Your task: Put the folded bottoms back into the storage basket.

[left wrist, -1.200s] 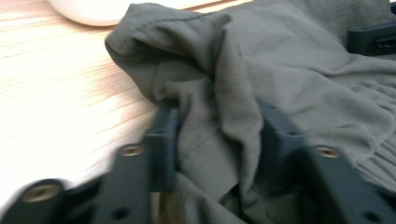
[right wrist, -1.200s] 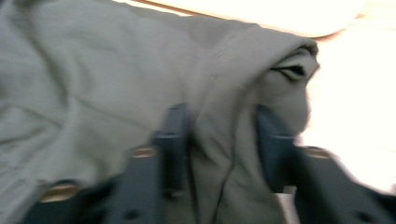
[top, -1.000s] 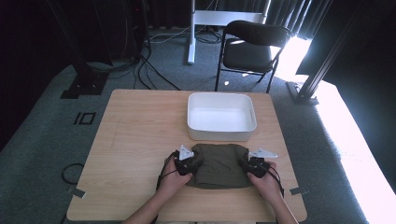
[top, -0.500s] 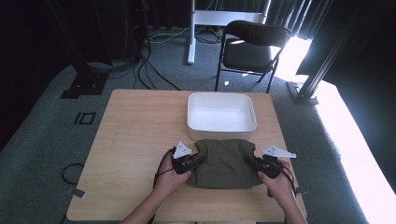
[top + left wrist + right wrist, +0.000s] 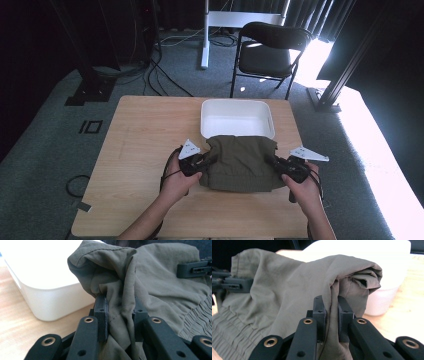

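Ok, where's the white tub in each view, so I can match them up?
High view: white tub at table centre, its near rim overlapped by the olive garment.
Left gripper view: upper left, behind the garment.
Right gripper view: upper right, behind the garment.
Shared landmark: the garment's lifted fold, nearest the tub.

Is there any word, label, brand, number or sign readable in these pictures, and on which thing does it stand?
No readable text in any view.
Olive garment: no label or print shows.
White bin: plain, unmarked.
Left tongs and right tongs: bare black jaws, shut on the cloth, no markings.
Floor beside the table: a dark square-patterned marker, a sign but not letters that can be read.
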`<state>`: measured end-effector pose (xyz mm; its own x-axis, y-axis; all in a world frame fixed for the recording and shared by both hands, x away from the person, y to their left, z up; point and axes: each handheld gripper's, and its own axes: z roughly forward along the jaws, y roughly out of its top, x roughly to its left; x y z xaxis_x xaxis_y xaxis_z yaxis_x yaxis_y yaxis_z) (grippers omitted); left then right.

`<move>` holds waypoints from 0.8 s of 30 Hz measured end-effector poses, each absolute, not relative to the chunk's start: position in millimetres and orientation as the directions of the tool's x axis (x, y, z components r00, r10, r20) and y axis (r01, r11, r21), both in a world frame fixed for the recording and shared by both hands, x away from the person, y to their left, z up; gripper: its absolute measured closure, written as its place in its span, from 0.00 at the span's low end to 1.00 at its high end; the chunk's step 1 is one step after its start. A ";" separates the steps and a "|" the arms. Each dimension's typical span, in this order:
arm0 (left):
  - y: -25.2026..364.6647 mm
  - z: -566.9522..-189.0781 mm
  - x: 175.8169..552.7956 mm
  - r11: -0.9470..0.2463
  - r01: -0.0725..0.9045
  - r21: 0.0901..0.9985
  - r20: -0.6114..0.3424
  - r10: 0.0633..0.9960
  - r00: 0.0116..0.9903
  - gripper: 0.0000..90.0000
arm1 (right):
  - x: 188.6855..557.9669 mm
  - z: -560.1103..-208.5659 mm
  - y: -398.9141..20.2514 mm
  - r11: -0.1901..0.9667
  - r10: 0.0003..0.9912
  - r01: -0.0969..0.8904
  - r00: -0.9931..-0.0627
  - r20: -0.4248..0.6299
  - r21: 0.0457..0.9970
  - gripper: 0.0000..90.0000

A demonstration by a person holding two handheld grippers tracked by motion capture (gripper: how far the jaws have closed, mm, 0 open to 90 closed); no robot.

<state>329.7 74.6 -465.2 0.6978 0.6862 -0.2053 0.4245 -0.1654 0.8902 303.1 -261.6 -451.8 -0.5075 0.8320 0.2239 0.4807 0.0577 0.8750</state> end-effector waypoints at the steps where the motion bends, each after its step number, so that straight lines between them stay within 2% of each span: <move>1: 74.6 -463.1 331.0 -0.162 0.421 0.892 -0.203 0.689 0.696 0.83 | 305.2 -446.5 -260.7 0.053 0.831 0.471 -0.509 0.223 0.881 0.90; 24: 76.3 -418.1 385.3 -0.124 0.390 0.912 -0.194 0.708 0.679 0.84 | 361.3 -405.7 -255.5 -0.002 0.852 0.427 -0.473 0.225 0.904 0.90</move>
<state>385.3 76.3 -418.1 0.6786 0.7085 -0.1937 0.3903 -0.1244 0.9122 361.3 -255.5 -405.7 -0.4729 0.8519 0.2251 0.4273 -0.0017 0.9041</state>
